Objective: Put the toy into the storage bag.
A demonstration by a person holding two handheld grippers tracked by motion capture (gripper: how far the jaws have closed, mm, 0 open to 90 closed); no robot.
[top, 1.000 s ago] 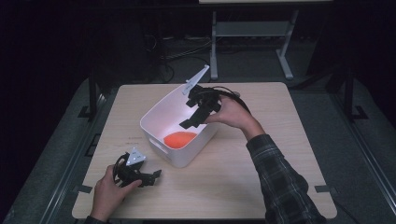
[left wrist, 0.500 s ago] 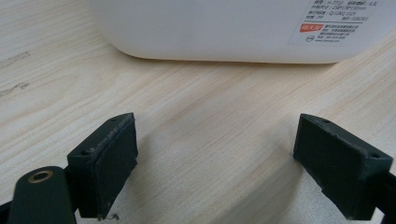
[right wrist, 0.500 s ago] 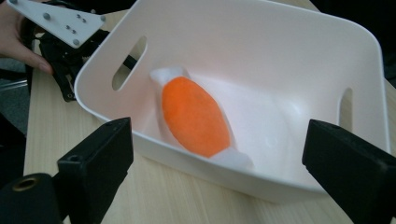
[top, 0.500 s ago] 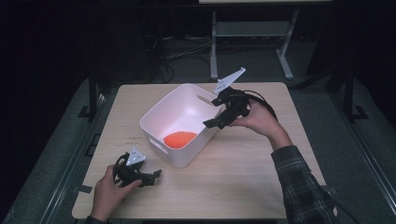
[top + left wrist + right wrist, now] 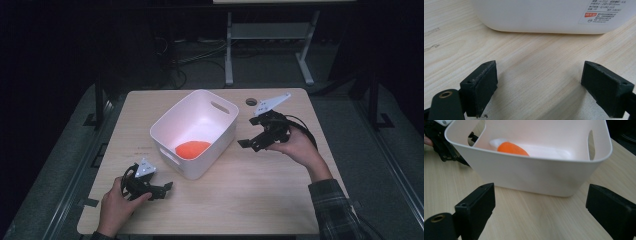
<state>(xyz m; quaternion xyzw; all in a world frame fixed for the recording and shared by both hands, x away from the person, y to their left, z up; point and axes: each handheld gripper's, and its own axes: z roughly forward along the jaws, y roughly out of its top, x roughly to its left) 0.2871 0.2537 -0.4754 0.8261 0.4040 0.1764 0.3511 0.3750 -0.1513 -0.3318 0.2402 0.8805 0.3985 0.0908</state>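
A white plastic bin [image 5: 170, 122] stands mid-table with an orange object [image 5: 193, 149] lying on its floor. The right gripper view looks over the bin's rim [image 5: 529, 157] at the orange object [image 5: 512, 149]. My right gripper [image 5: 251, 143] is open and empty, just right of the bin, low over the table. My left gripper [image 5: 165, 189] rests open and empty on the table at the bin's front left corner. In the left gripper view the bin's labelled wall [image 5: 544, 17] stands just beyond the jaws.
The wooden table [image 5: 240, 200] has bare room in front and to the right of the bin. A small round hole [image 5: 250, 102] sits near the far edge. A metal stand [image 5: 270, 35] and cables lie on the dark floor behind.
My right gripper has come out from above the bin, moved right and toward the front, and dropped low beside the bin. The left gripper has stayed put.
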